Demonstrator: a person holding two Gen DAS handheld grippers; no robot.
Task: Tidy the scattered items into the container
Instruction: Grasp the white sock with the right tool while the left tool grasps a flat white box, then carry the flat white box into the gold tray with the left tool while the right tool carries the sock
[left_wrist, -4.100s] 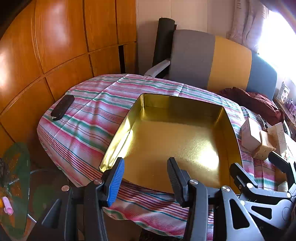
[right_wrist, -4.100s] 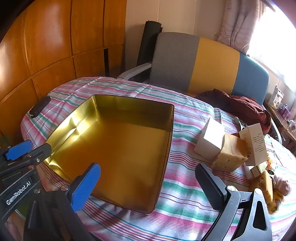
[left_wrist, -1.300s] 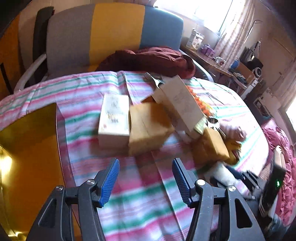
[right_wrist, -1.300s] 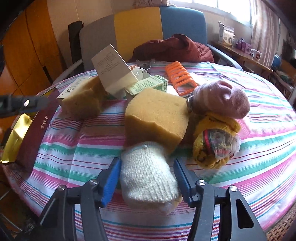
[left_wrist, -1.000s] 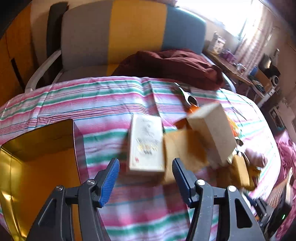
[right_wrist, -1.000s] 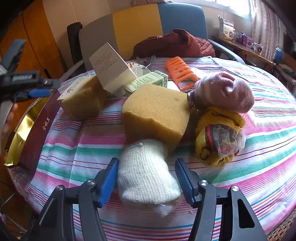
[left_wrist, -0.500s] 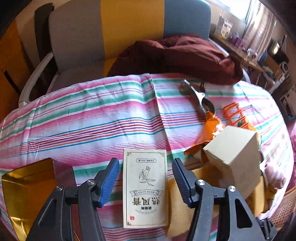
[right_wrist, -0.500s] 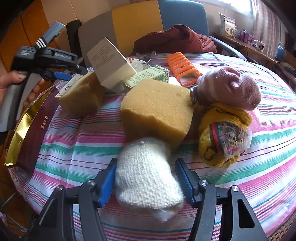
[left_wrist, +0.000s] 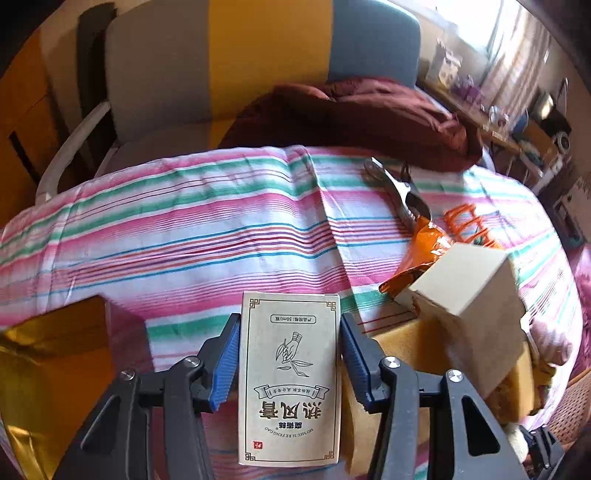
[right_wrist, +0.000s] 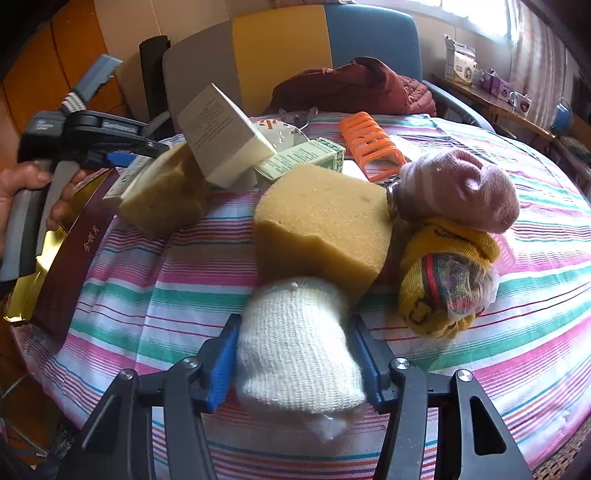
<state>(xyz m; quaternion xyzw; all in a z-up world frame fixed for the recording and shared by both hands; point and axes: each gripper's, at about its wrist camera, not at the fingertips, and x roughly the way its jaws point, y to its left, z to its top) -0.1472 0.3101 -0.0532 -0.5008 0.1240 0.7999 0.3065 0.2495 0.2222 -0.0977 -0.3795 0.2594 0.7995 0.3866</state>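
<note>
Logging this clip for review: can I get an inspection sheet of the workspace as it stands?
Surface: striped tablecloth, covered.
Job's things: gold tin at left edge; flat carton; white sock roll; sponge.
Clutter: orange rack, pink sock, yellow sock, tongs.
Grippers: left tool straddles the carton; right tool straddles the sock roll.
Cables: nothing seen.
Surroundings: chair, maroon garment.

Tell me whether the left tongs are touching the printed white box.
Touching. The left wrist view shows the left tongs straddling the printed white box, both blue pads pressed flush against its long sides with no gap visible.
</note>
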